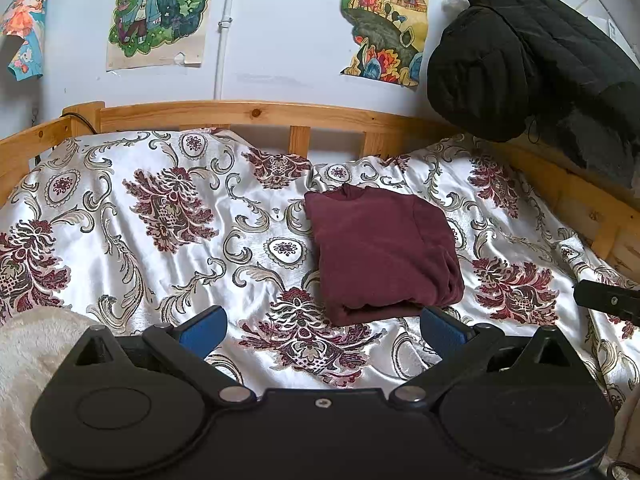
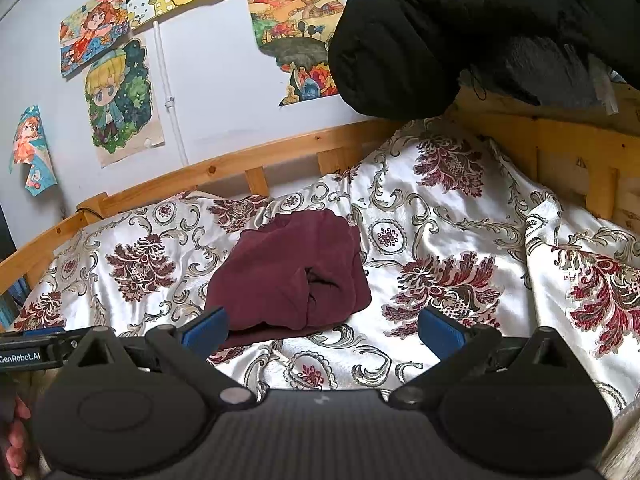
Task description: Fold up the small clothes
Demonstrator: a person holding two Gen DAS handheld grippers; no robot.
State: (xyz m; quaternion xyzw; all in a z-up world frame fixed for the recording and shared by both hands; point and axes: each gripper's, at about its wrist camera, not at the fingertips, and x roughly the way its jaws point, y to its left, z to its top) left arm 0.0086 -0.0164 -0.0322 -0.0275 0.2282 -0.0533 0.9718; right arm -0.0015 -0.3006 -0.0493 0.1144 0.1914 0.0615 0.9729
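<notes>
Maroon knit top (image 1: 380, 252) folded mid-bed, 12 o'clock of left tool (image 1: 322, 326). Soft, light, limp; sheet (image 1: 160, 200) likely slippery. Grip near folded edge. Both tools' jaws apart, empty; right tool (image 2: 324, 326) likewise.

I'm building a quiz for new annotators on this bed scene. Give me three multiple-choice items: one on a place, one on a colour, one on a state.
1. Where does the folded maroon knit garment lie?
A. on the floral satin bedspread
B. over the wooden bed rail
C. on the floor

2. What colour are the finger pads of the left hand-held gripper?
A. red
B. blue
C. yellow

3. How does the right hand-held gripper stand?
A. shut on the garment
B. shut on nothing
C. open, holding nothing

Key: A, the garment rests flat on the patterned cover; B, both pads show blue; C, its fingers are spread wide with bedspread visible between them.
</notes>
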